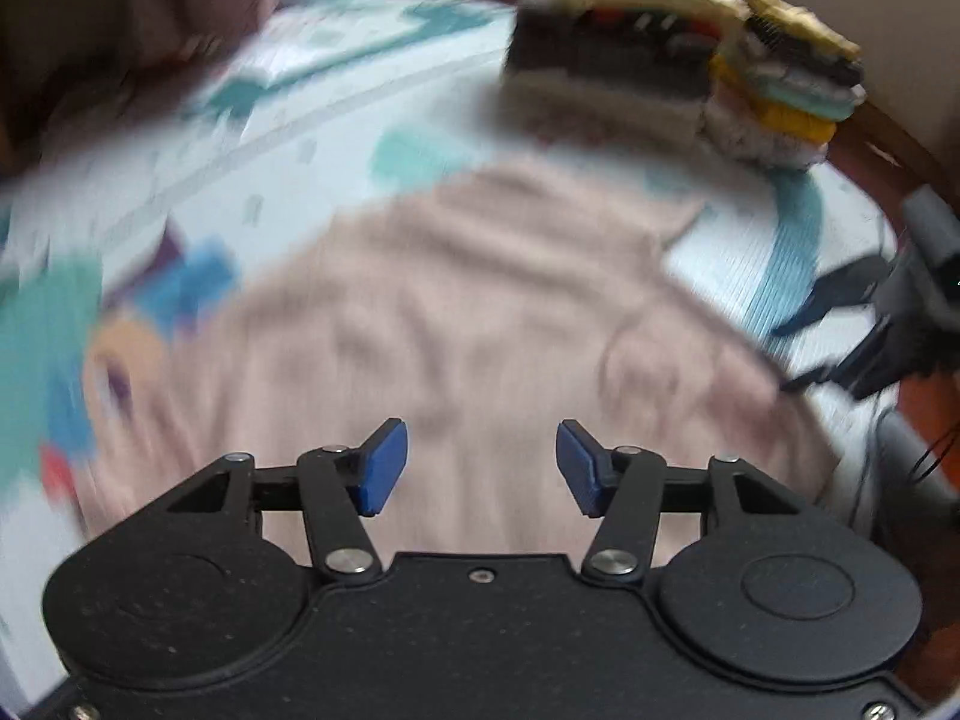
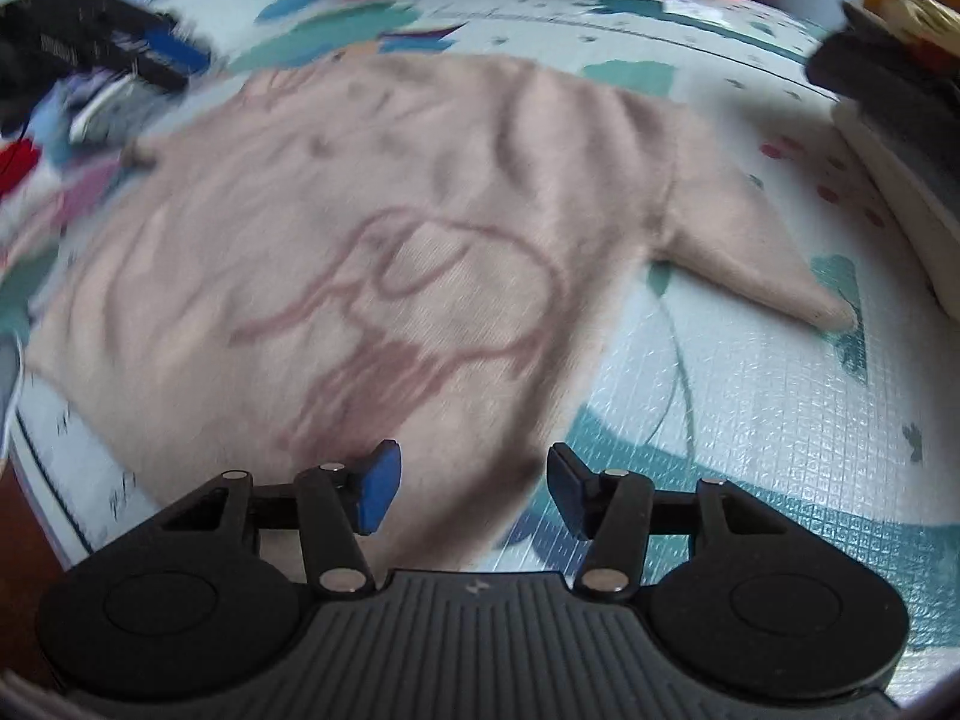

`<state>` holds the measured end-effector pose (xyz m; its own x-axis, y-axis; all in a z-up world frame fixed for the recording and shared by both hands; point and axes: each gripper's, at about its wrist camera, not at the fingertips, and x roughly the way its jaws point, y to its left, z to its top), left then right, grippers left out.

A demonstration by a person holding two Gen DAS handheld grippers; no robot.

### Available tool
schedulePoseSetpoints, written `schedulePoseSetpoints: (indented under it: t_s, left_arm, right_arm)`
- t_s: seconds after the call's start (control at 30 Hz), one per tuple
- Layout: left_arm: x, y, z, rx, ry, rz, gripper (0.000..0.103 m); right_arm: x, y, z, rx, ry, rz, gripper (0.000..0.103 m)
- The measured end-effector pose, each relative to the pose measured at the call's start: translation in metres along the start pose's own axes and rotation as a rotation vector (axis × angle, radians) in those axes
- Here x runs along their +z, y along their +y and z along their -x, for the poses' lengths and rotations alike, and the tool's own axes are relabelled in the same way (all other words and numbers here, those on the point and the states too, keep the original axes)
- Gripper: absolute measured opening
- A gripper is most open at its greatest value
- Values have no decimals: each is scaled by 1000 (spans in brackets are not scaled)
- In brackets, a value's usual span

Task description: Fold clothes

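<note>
- Left gripper (image 1: 482,468) hangs over the pink sweater (image 1: 456,324), jaws spread wide, grasping nothing.
- Right gripper (image 2: 474,489) is likewise released, above the sweater's lower edge.
- Sweater lies spread flat on the patterned mat (image 2: 750,396), one sleeve (image 2: 756,258) stretched sideways.
- Folded clothes pile (image 1: 678,60) stands beyond the sweater.

My left gripper (image 1: 482,468) and my right gripper (image 2: 474,489) have bodies of black matt plastic, a little grainy, with shiny metal rivets and smooth blue pads (image 1: 384,468) on the fingers. The pink sweater (image 2: 336,228) is soft knitted cloth, matt, with wrinkles. The play mat (image 2: 750,396) under it looks like foam with an embossed grid and slight gloss. The stack of folded clothes (image 1: 678,60) looks woolly and thick.
</note>
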<state>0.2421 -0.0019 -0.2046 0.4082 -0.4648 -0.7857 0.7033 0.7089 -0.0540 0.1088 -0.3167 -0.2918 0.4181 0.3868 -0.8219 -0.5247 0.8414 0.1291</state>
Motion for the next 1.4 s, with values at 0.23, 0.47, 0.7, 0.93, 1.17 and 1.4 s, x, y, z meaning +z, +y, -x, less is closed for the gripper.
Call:
schedulePoseSetpoints:
  t_s: [0.23, 0.47, 0.7, 0.93, 1.17, 1.4]
  left_arm:
    - [95, -27, -22, 49, 54, -247, 63]
    - [108, -7, -149, -10, -4, 147, 52]
    - [144, 1, -171, -34, -23, 352, 48]
    - [176, 43, -144, -38, 103, 610, 47]
    - [232, 9, -157, -90, 210, 19, 49]
    - [237, -15, -196, -30, 348, -270, 49]
  right_arm:
    - [27, -1, 11, -16, -77, -31, 57]
    - [16, -19, 26, -86, -67, -214, 57]
    - [-6, -23, 34, -53, -35, -269, 53]
    - [-13, -15, 46, -20, -52, -261, 36]
    - [-19, -14, 54, 11, -50, -260, 36]
    - [-20, -17, 55, 28, -55, -266, 36]
